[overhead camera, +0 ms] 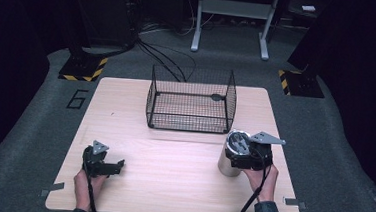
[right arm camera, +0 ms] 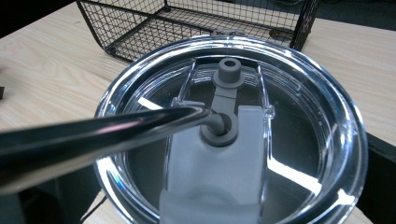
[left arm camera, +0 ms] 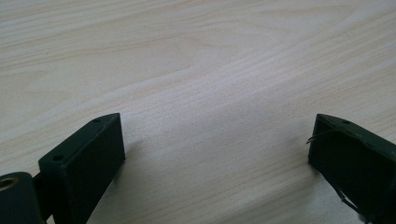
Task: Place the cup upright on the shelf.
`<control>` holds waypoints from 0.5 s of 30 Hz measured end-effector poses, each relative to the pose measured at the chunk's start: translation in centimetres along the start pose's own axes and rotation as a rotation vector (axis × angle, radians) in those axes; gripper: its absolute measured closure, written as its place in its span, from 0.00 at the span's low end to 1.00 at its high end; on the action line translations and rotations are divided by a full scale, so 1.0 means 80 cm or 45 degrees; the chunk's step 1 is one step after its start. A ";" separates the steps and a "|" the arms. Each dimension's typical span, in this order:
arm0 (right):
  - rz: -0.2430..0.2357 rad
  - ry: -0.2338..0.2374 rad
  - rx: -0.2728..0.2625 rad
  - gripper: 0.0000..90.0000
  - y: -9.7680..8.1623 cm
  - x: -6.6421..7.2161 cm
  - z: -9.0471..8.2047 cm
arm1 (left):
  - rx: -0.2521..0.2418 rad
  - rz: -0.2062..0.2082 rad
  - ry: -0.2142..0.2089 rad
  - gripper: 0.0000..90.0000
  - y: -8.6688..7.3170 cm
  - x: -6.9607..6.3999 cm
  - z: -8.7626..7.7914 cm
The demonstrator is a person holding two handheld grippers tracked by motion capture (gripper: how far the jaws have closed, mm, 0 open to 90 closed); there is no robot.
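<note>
A steel tumbler [overhead camera: 229, 164] with a clear lid [right arm camera: 233, 121] stands on the right side of the wooden table [overhead camera: 170, 185]. A metal straw [right arm camera: 93, 135] enters the lid's grey hole. My right gripper [overhead camera: 240, 157] has its dark jaws on either side of the tumbler, shut on it. At the table's near left my left gripper [overhead camera: 116, 167] lies low over the wood. Its two black jaws are spread wide in the left gripper view, so the left gripper [left arm camera: 217, 140] is open with bare table between them.
A black wire basket [overhead camera: 190, 117] sits at the far middle of the table, just beyond the tumbler; its near corner [right arm camera: 140, 28] shows in the right gripper view. Grey carpet surrounds the table, with cables and stand feet behind.
</note>
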State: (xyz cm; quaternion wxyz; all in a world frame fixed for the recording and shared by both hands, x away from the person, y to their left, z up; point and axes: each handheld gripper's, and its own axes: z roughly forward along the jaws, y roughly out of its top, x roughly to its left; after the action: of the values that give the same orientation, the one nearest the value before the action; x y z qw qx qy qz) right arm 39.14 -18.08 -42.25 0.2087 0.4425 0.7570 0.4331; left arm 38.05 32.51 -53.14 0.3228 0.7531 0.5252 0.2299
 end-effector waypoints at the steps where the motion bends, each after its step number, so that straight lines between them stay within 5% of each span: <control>1: 0.019 -0.005 -0.004 0.00 0.000 0.001 0.001 | 0.000 0.000 -0.001 0.04 0.000 0.000 0.000; 15: 0.023 -0.025 -0.051 0.01 -0.004 0.002 0.010 | 0.000 -0.001 -0.001 0.04 0.000 0.000 0.000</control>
State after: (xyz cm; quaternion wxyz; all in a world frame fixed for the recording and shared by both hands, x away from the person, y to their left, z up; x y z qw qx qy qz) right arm 39.49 -17.63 -42.96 0.2208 0.4493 0.7422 0.4456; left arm 38.05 32.51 -53.14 0.3228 0.7530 0.5254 0.2295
